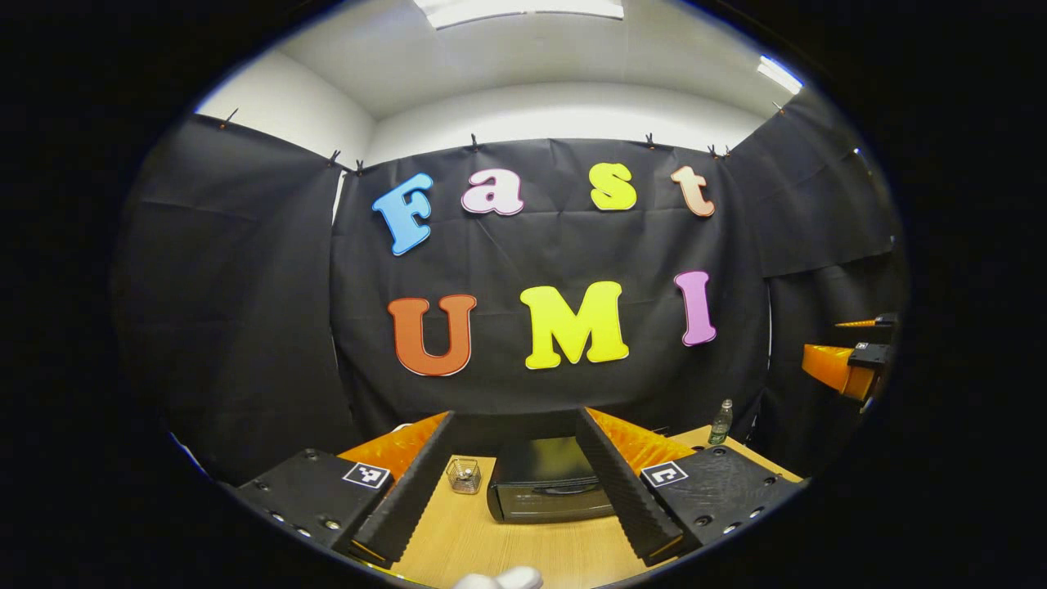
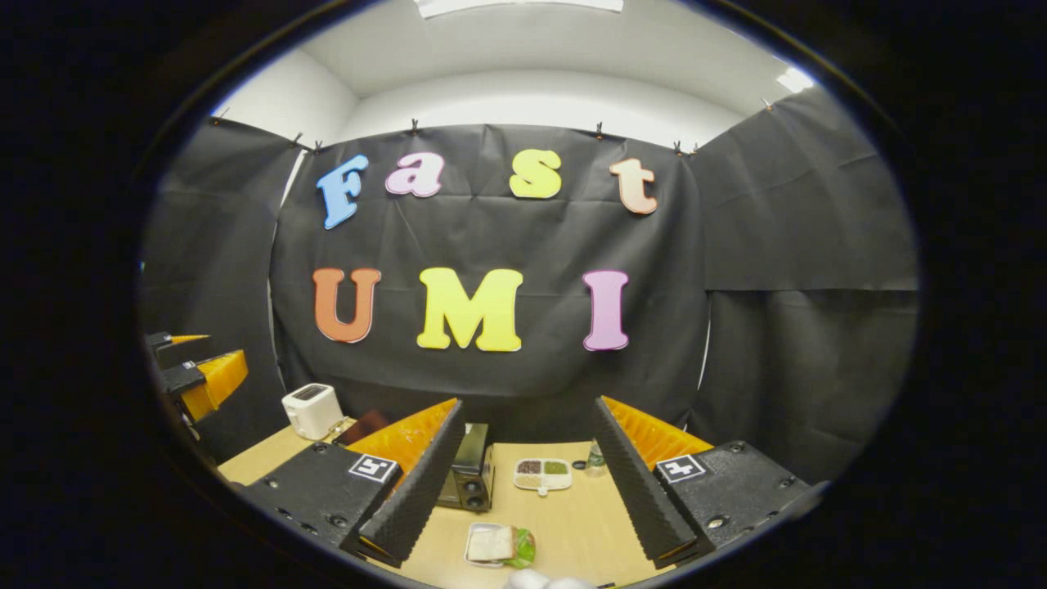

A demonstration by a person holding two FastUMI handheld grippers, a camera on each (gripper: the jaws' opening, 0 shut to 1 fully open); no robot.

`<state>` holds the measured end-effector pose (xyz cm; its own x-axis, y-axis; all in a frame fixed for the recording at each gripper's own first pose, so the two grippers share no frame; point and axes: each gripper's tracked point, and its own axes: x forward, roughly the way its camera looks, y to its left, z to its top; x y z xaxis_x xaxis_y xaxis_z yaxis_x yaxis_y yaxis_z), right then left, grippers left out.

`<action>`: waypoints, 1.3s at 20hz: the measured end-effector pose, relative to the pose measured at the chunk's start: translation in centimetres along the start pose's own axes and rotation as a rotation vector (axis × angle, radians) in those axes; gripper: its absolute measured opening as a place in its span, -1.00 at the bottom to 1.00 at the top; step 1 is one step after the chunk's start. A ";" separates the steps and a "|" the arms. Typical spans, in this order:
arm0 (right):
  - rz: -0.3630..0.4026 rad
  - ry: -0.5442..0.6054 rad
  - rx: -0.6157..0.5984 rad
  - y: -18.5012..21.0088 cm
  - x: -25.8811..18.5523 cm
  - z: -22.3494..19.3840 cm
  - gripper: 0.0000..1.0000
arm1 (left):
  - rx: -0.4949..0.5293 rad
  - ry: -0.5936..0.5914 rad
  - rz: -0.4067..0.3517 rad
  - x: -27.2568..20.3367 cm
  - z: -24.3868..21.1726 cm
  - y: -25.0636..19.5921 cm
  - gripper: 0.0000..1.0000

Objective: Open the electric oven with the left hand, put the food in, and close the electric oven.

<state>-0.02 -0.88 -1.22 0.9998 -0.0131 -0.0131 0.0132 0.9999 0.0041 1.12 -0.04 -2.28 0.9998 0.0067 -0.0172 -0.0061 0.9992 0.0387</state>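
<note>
On the wooden table (image 2: 572, 523), a white toaster (image 2: 312, 411) stands far left. The left gripper (image 1: 515, 483) hangs wide open and empty, a small wire basket (image 1: 464, 475) and the closed electric oven (image 1: 550, 489) between its fingers. The right gripper (image 2: 523, 483) is equally spread, holding nothing, above the sandwich plate (image 2: 497, 545), with a divided dish (image 2: 542, 473) and a bottle (image 2: 596, 460) behind.

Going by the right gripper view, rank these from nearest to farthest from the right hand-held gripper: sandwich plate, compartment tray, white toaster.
1. Sandwich plate, low between its fingers.
2. Compartment tray, beyond it, mid-table.
3. White toaster, far left, by the wall.
</note>
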 end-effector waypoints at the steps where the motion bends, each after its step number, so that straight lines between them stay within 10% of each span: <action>1: -0.002 -0.003 0.002 -0.3 0.1 -0.2 0.96 | -0.001 0.004 -0.008 0.2 -0.4 -0.5 0.92; 26: -0.169 0.166 -0.068 -8.5 0.7 -6.6 0.99 | -0.038 0.331 -0.085 17.2 -25.8 -9.0 0.92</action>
<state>0.52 -9.39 -7.91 0.9675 -0.1850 -0.1723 0.1736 0.9816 -0.0796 17.96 -7.95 -28.67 0.9369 -0.0702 -0.3426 0.0698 0.9975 -0.0135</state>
